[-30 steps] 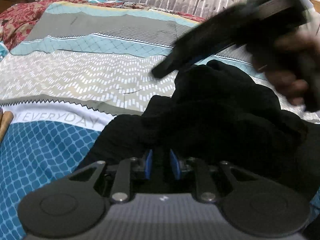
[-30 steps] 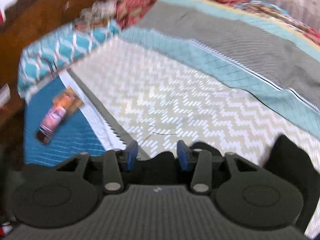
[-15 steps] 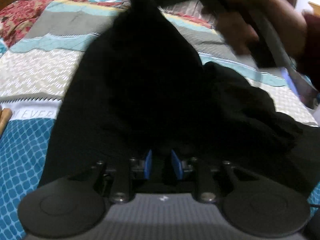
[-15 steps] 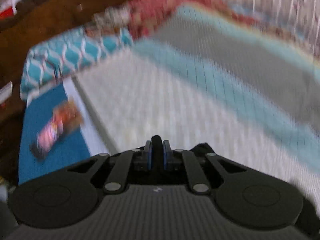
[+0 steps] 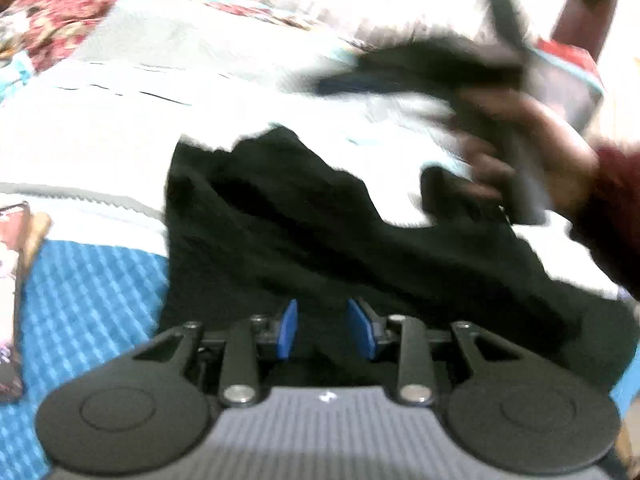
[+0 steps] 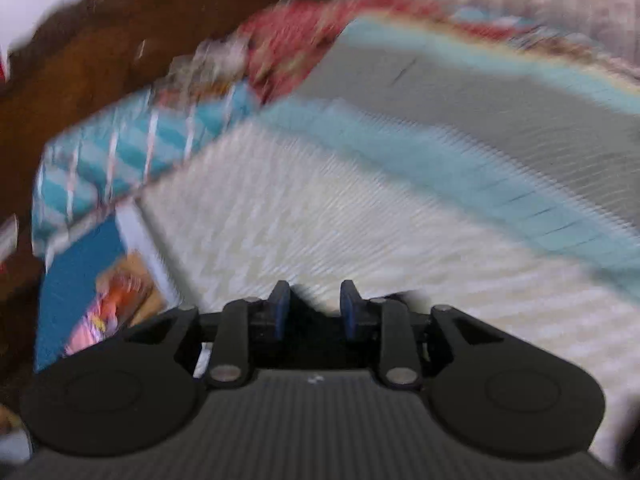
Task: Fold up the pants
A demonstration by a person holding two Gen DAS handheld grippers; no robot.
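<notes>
The black pants lie bunched on the patterned bedspread, spread from the middle toward the right. My left gripper hovers at the pants' near edge with its blue pads apart and black cloth between and below them. My right gripper has its pads apart, with a bit of black cloth low between them; it also shows blurred in the left wrist view, held by a hand above the pants' far right side.
A colourful packet lies on the blue part of the bedspread at the left; it also shows in the left wrist view. A brown wooden headboard and a red patterned pillow stand at the far end.
The right gripper, shut on a lifted pants fold half a second ago, has opened and the fold has dropped flat. The left gripper's pads have spread apart.
</notes>
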